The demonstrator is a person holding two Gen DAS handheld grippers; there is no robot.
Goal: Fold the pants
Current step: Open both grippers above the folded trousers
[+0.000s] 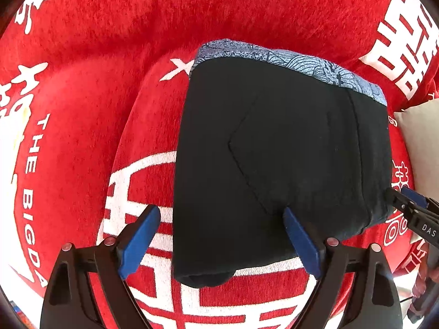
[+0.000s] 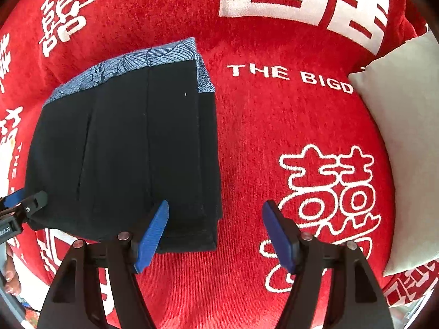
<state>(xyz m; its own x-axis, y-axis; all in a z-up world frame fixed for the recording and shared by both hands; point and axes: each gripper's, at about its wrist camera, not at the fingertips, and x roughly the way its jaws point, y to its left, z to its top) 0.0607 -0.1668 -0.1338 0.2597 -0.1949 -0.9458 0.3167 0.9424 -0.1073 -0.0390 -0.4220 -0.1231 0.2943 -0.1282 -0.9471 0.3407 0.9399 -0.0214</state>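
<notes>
The black pants (image 1: 274,159) lie folded into a compact block on the red blanket, with a blue patterned band (image 1: 288,63) along the far edge. My left gripper (image 1: 222,235) is open and empty, its blue pads straddling the near left corner just above the fabric. In the right wrist view the pants (image 2: 123,150) lie to the left. My right gripper (image 2: 216,233) is open and empty over the near right corner and the blanket beside it. Each gripper's tip shows in the other view, the right gripper (image 1: 406,205) and the left gripper (image 2: 24,205).
A red blanket (image 2: 274,126) with white characters and lettering covers the whole surface. A pale grey pillow (image 2: 406,148) lies at the right, also showing in the left wrist view (image 1: 422,142). A hand (image 2: 11,274) shows at the lower left.
</notes>
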